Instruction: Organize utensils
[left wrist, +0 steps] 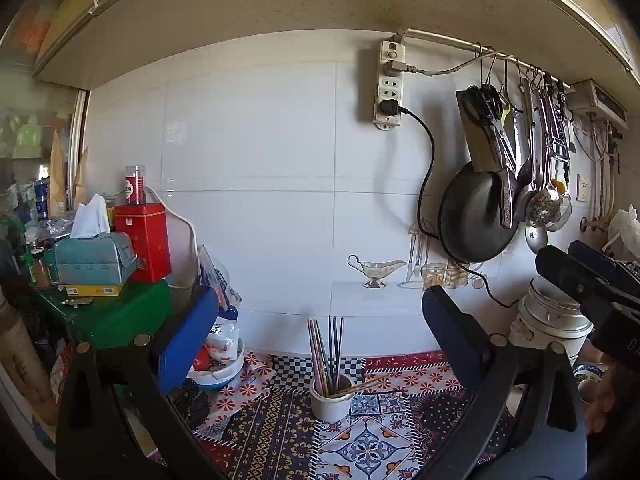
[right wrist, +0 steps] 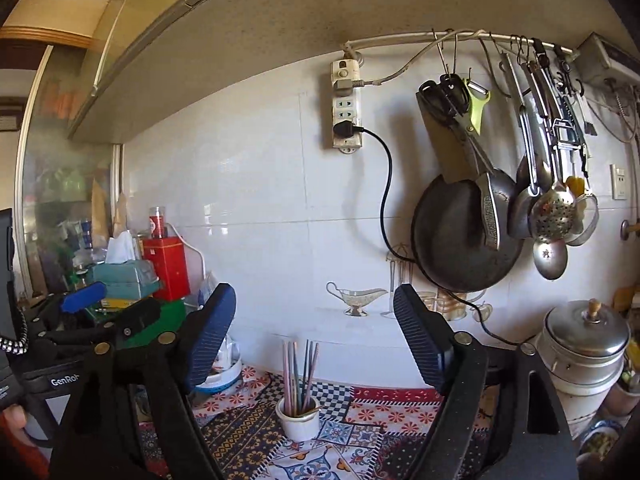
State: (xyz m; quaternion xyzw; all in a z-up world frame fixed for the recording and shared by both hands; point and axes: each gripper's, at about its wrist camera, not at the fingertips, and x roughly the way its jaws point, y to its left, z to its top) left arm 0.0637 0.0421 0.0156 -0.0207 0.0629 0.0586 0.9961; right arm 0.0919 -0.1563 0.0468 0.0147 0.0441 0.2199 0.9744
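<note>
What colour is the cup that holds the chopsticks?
The cup is plain white; the left wrist view shows it best, with chopsticks inside.

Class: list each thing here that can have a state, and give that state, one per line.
Left claw: open, empty.
Right claw: open, empty.
Cup: upright, holding chopsticks.
Power strip: two plugs in.
Steel pot: lid on.
Pan: hanging.

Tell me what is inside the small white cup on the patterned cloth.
The small white cup holds several upright chopsticks, pink, dark and wooden; one wooden pair leans over the rim. Their lower ends and the cup's bottom are hidden.
</note>
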